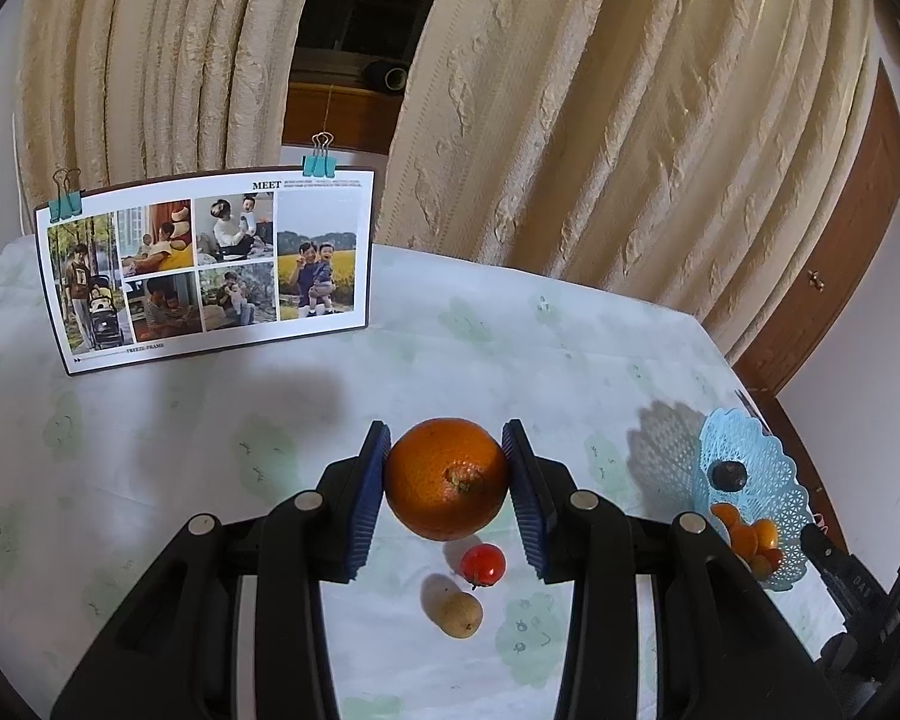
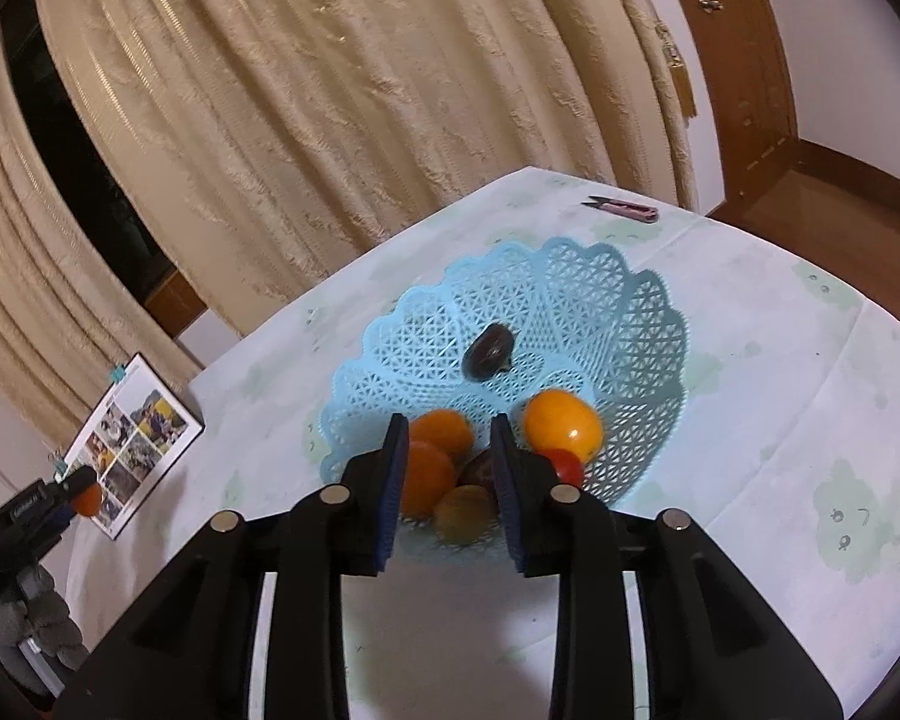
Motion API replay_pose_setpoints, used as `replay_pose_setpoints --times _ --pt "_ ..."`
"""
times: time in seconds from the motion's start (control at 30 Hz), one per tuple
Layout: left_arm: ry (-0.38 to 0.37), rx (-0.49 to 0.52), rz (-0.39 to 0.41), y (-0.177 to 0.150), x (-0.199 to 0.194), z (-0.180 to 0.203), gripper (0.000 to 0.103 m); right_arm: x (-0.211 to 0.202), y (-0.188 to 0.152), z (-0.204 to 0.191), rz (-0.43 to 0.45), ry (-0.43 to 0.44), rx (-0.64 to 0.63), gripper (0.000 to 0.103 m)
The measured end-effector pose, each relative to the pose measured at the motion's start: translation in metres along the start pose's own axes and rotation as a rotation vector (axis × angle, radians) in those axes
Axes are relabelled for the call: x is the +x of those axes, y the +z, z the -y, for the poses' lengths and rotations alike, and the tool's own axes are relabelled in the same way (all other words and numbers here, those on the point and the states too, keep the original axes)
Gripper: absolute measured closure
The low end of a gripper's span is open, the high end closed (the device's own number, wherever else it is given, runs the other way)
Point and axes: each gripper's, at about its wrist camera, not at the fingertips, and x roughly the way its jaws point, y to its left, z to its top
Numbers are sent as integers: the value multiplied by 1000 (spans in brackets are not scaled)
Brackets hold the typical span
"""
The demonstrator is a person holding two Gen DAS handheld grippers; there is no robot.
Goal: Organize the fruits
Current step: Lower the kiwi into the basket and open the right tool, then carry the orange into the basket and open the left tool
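Crinkly tablecloth (image 1: pixel 510 330), lacy plastic basket (image 2: pixel 600 276), dimpled round orange (image 1: pixel 447 478).

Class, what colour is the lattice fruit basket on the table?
Light blue. The basket shows best in the right wrist view.

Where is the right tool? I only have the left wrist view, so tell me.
Observer: The right tool hangs over the near rim of the blue basket, pads apart, gripping nothing.
Operator: Describe how the basket is filled.
Observer: A dark round fruit lies alone near the middle. The orange fruits and a small red tomato are heaped against the near wall.
Operator: Report anything else over there.
Observer: Pink clippers lie beyond the basket, near the far edge of the table.
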Motion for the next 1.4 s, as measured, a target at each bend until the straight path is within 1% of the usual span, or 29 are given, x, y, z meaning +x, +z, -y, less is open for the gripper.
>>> replay_pose_setpoints --times 0.1,0.2,0.27,0.33,0.43,0.53,0.67,0.77,0.83,0.9,1.1,1.27,1.4 --pt "3 4 -1 -1 0 2 64 -2 0 7 17 -9 18 70" --pt "3 14 -3 -3 1 5 64 -7 -4 13 49 -46 19 69" --pt "3 26 -6 -4 2 9 64 -9 -8 16 68 -67 18 64" --pt "-1 38 -11 -7 3 14 64 -12 -12 18 94 -88 22 56" --pt "-14 58 -20 -11 5 24 64 -19 -18 21 159 -145 8 52" --pt "-37 86 -37 -18 9 36 64 -23 -25 25 216 -201 -3 50" --pt "-74 120 -75 -29 19 57 64 -21 -33 32 236 -228 -4 50" --pt "-95 136 -100 -34 26 72 64 -22 -35 37 244 -208 14 50" --pt "-104 156 -103 -35 29 85 64 -24 -36 40 255 -199 29 46" --pt "-118 179 -104 -34 33 100 64 -26 -36 42 264 -188 41 45" --pt "-179 220 -142 -35 50 140 64 -24 -38 42 253 -152 49 40" --pt "-220 274 -178 -41 68 173 64 -23 -37 41 240 -137 54 39" --pt "-239 302 -199 -46 79 193 64 -23 -37 42 237 -128 61 39"
